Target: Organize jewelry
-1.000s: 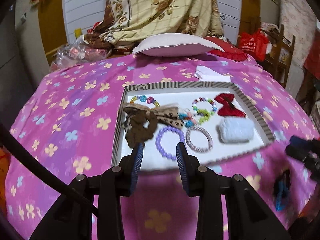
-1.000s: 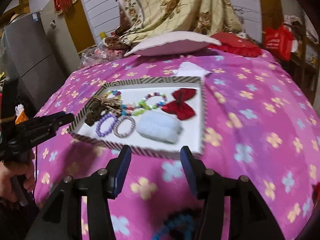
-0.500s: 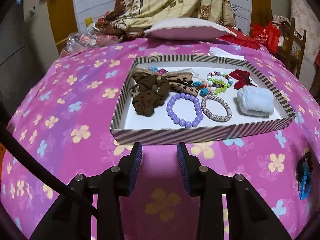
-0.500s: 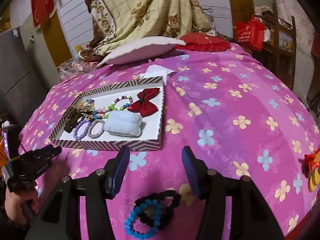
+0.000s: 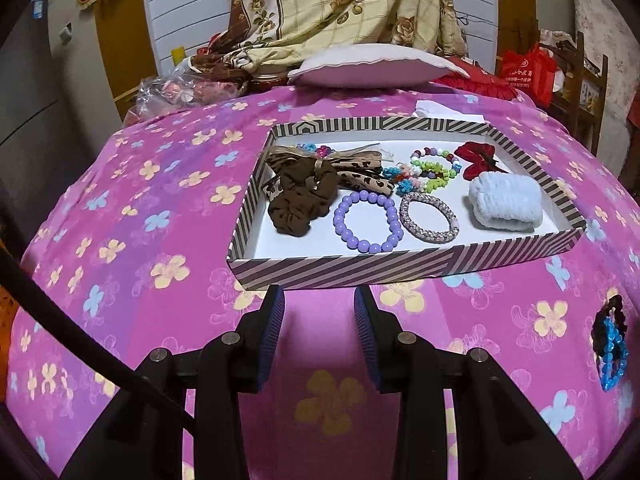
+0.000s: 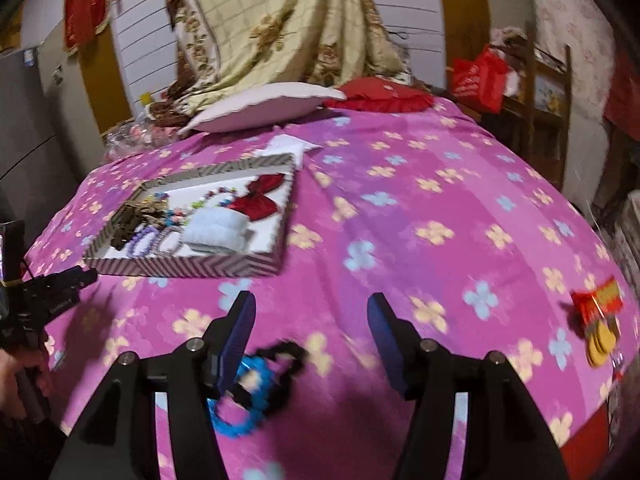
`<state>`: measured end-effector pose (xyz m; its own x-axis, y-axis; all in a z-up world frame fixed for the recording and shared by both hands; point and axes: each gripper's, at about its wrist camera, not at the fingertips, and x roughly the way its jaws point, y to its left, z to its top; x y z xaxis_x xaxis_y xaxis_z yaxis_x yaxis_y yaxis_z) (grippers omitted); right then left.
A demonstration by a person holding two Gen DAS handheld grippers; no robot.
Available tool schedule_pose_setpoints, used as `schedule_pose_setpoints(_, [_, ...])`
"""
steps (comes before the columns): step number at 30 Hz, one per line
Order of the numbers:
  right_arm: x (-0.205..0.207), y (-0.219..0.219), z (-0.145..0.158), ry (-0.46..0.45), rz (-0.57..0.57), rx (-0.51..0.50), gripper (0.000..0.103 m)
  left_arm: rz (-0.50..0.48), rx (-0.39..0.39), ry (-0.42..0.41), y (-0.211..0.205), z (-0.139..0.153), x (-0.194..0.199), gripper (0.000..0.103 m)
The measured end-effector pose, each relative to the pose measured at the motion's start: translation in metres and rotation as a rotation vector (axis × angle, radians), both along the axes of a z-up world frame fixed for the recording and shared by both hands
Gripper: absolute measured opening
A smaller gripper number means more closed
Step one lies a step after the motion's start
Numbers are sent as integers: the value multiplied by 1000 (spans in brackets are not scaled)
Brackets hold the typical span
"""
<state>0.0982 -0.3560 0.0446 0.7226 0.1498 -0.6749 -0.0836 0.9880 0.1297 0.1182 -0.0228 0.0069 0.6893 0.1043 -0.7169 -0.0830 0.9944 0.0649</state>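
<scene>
Right tongs (image 6: 312,320) wider, nearer bracelets (image 6: 256,384)

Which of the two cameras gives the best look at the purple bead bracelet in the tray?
The left wrist view. There the purple bracelet lies sharp and whole on the white floor of the tray, every bead countable. The right wrist view shows it only small, blurred and foreshortened at the tray's near left end.

A home bedroom: beyond the fingers stretches a bed (image 5: 160,208) under a pink flowered cover, with a pillow (image 5: 372,66) and a draped floral blanket (image 5: 340,4) at its far end.
</scene>
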Motion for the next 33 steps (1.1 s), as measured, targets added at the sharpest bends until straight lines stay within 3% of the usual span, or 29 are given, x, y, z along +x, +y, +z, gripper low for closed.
schedule_pose_setpoints(4, [-3,-20,-12,39,-48,13,61,-23,-22,16,-4,-5,-2,45])
schedule_pose_setpoints(9, [0,-30,-22,81,-93,3,61,-135,-72,34,-24,-9,-6,45])
schedule_pose_setpoints(15, [3,-20,-31,119,-74,-14,61,-443,-286,86,-75,-7,-23,45])
schedule_pose_setpoints(19, [4,-18,-34,130,-79,-21,61,-595,-372,111,-115,-4,-36,45])
schedule_pose_setpoints(23, [3,-24,-33,124,-95,-11,61,-681,-352,121,-147,-6,-47,45])
schedule_pose_setpoints(27, [3,-27,-32,123,-100,-2,61,-632,-271,151,-166,-18,-38,45])
schedule_pose_setpoints(32, [4,-26,-32,126,-94,-3,61,-641,-220,132,-175,-18,-39,44])
schedule_pose_setpoints(33, [4,-25,-32,126,-92,-6,61,-630,-215,124,-172,-19,-40,37])
